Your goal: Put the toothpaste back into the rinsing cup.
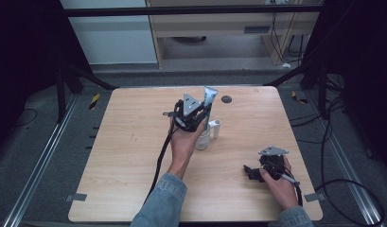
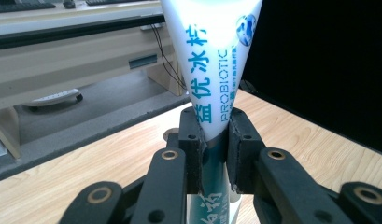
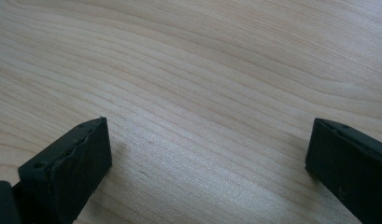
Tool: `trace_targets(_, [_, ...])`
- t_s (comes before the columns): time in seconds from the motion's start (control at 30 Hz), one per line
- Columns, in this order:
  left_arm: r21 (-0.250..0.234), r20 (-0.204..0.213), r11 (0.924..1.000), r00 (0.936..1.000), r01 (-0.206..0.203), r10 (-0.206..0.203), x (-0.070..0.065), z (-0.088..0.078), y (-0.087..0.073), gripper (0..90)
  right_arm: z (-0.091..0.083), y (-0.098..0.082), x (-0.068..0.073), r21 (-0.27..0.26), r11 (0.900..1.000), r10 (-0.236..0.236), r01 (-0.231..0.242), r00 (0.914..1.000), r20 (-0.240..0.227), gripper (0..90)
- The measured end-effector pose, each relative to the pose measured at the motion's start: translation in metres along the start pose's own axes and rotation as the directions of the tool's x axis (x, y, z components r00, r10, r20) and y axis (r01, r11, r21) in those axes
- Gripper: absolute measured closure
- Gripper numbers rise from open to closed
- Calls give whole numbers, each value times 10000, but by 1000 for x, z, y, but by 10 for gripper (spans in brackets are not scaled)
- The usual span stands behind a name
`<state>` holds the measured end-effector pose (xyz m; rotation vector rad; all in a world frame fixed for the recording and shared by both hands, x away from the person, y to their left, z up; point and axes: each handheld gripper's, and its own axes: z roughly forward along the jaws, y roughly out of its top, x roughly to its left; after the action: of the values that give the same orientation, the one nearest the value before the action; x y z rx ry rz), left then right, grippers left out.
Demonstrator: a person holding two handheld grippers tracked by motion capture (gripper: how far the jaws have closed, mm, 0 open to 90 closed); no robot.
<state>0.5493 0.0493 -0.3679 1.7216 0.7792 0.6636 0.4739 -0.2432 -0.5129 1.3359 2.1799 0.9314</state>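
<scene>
A white and teal toothpaste tube (image 2: 216,70) stands upright, crimped end up, with my left gripper (image 2: 215,154) shut on its middle. In the high view the tube (image 1: 210,96) rises above the left gripper (image 1: 199,118), directly over a white cup (image 1: 203,138) at the table's middle; whether the tube's lower end sits inside the cup is hidden by the hand. My right gripper (image 3: 207,163) is open, its jaws wide apart over bare wood with nothing between them. It rests low near the front right of the table, seen as the right gripper (image 1: 251,172) in the high view.
The cup's white handle (image 1: 215,128) sticks out to the right. A dark round grommet (image 1: 226,99) lies in the wooden table (image 1: 134,156) near its far edge. Black stands and cables flank the table; a cabinet stands beyond it.
</scene>
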Motion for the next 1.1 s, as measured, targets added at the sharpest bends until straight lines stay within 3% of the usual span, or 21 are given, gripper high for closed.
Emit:
trace_targets(0.37, [519,63,9986,10000,39,-43,0,12,-19,777,0,0,0,3,10000,10,-10,10000,8,5])
trace_targets(1.1, [1160,177,9932,9998,-71,51,0,21,-40,777,0,0,0,3,10000,20,-20,10000,-6,5])
